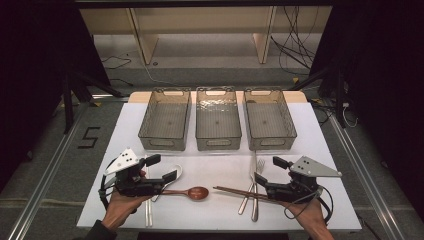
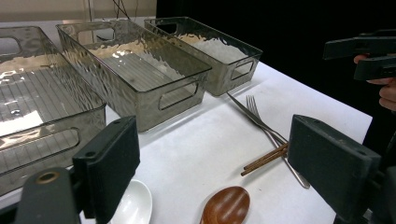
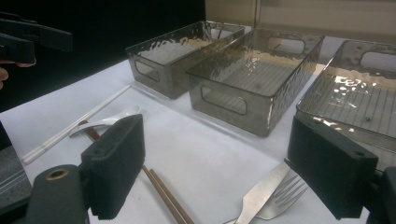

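Note:
Cutlery lies along the front of the white table (image 1: 125, 125). A brown wooden spoon (image 1: 194, 192) sits between my grippers, with a white spoon (image 1: 175, 171) just left of it. Brown chopsticks (image 1: 235, 191) cross a fork (image 1: 259, 167) and a second metal utensil (image 1: 245, 202). A pale chopstick pair (image 1: 148, 212) lies by the left hand. My left gripper (image 1: 162, 168) hovers open over the white spoon, nothing between its jaws. My right gripper (image 1: 270, 170) is open above the fork and chopsticks (image 3: 168, 198). The wooden spoon (image 2: 226, 205) appears low between the left jaws.
Three see-through grey bins stand side by side at the back of the table: left (image 1: 162, 142), middle (image 1: 218, 143), right (image 1: 272, 142). All look empty. Table edges drop off to a dark floor with cables and frame legs.

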`<state>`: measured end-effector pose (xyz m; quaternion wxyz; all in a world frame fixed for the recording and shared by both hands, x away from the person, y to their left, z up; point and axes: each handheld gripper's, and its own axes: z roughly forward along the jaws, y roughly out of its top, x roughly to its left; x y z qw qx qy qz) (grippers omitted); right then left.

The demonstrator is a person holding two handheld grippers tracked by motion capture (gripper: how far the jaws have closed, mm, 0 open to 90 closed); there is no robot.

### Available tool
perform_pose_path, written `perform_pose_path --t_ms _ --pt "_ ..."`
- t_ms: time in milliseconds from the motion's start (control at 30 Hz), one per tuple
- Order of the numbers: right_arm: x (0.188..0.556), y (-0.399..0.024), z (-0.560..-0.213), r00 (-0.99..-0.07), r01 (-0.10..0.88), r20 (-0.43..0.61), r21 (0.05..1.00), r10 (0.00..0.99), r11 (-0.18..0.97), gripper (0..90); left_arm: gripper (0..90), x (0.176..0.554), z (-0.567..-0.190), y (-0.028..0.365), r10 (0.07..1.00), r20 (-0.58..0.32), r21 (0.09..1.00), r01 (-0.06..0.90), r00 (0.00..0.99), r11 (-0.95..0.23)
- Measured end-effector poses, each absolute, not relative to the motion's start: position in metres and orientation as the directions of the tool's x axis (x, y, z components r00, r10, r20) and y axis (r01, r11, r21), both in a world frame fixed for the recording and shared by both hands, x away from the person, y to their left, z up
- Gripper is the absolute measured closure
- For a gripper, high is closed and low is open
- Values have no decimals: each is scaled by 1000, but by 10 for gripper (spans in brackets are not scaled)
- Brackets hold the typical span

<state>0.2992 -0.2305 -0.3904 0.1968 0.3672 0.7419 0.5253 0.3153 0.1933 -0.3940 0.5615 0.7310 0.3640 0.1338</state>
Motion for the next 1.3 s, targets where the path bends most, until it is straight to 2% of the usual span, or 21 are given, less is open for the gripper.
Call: perform_pose_path --t_ms 567,867,1033,1133,1300 --pt "300 -229 -390 -655 342 87 920 750 191 199 168 321 -395 198 719 -226 890 439 657 -122" --pt "299 -229 -389 -652 339 89 922 753 185 200 172 321 -395 200 724 -227 891 439 652 -116" --pt "299 -229 -389 -653 338 85 922 752 189 200 180 324 -394 202 759 -167 883 438 629 -169" --pt "299 -229 -388 -653 338 85 922 753 189 200 181 328 -397 205 797 -137 840 495 589 -222" --pt "299 -229 -388 -655 340 87 921 751 189 200 195 337 -405 211 837 -155 752 612 525 -244"
